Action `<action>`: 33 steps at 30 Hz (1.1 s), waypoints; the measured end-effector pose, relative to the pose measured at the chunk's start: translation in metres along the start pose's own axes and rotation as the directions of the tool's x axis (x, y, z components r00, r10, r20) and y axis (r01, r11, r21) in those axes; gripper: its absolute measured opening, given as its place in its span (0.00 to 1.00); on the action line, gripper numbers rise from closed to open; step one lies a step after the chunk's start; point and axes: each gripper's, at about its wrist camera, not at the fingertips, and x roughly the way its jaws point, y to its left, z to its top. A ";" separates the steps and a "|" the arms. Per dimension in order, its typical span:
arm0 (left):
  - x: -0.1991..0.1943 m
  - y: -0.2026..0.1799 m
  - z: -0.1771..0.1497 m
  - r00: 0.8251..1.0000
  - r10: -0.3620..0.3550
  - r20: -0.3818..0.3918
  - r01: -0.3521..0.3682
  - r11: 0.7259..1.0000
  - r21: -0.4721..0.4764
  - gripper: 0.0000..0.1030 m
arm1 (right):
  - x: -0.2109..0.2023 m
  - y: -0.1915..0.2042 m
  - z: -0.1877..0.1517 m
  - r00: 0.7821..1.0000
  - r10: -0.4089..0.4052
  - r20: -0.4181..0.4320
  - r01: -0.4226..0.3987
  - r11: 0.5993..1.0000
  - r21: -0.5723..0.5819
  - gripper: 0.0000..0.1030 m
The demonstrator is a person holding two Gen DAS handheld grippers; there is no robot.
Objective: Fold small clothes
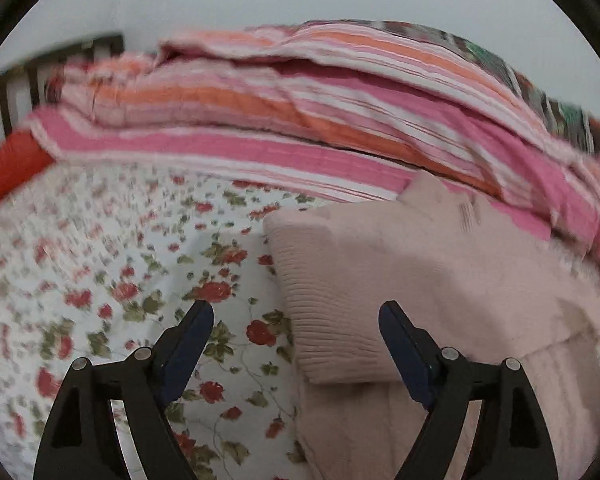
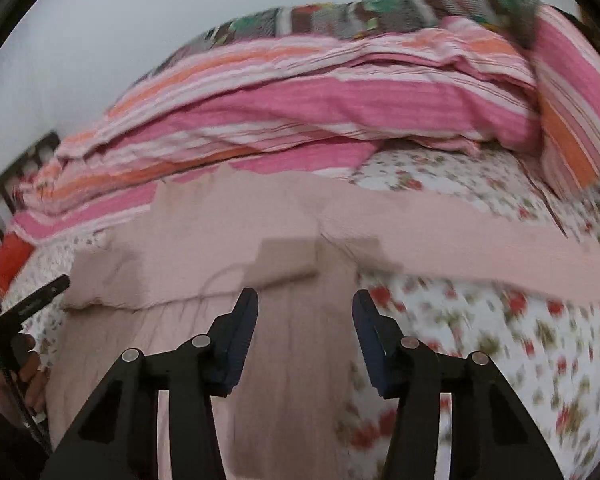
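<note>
— Two tongs, both with nothing between their fingers. What do you make of the left tongs [image 1: 296, 312]?

— Jaws spread wide, hovering over the bed. One finger is above the floral bedsheet [image 1: 100, 280], the other above the pink sweater [image 1: 440, 272]. I cannot tell whether either finger touches the fabric.

— And the right tongs [image 2: 305, 302]?

— Also parted, a little narrower than the left, gripping nothing. Both fingers sit over the sweater's body, close to its right edge.

— Where exactly is the sweater lying?

— Flat on the floral sheet, its far edge just against the striped quilt [image 2: 320, 112]. In the left wrist view a ribbed band is turned over on top of the body, running along the left side. In the right wrist view one sleeve [image 2: 480, 240] stretches out to the right across the sheet.

— What is behind it?

— The pink, orange and white striped quilt is heaped along the back of the bed, with a darker green and brown patterned blanket [image 2: 380, 12] on top of it. A dark slatted bed rail [image 1: 40, 68] shows at the far left, with a red cloth [image 1: 8, 164] below it.

— Anything else?

— At the left edge of the right wrist view, a hand [image 2: 20, 376] holds the other device's black handle. Much of the sheet is motion-blurred.
</note>
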 end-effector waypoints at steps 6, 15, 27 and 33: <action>0.007 0.021 0.004 0.999 -0.029 0.012 0.030 0.998 -0.053 0.81 | 0.062 -0.005 0.016 0.988 0.026 -0.153 -0.016 0.998 0.065 0.48; 0.022 0.030 -0.001 0.995 -0.081 -0.064 0.074 0.991 -0.110 0.81 | 0.075 -0.002 0.018 0.987 0.038 -0.153 -0.035 0.999 0.022 0.04; 0.006 0.003 -0.001 0.991 -0.136 0.012 0.136 0.991 -0.001 0.81 | 0.054 -0.025 0.011 0.996 0.018 -0.088 -0.010 0.996 0.091 0.03; 0.032 -0.014 -0.008 0.995 0.000 -0.103 0.010 0.996 0.088 0.82 | 0.054 -0.025 0.011 0.994 0.002 -0.114 0.008 0.996 0.087 0.14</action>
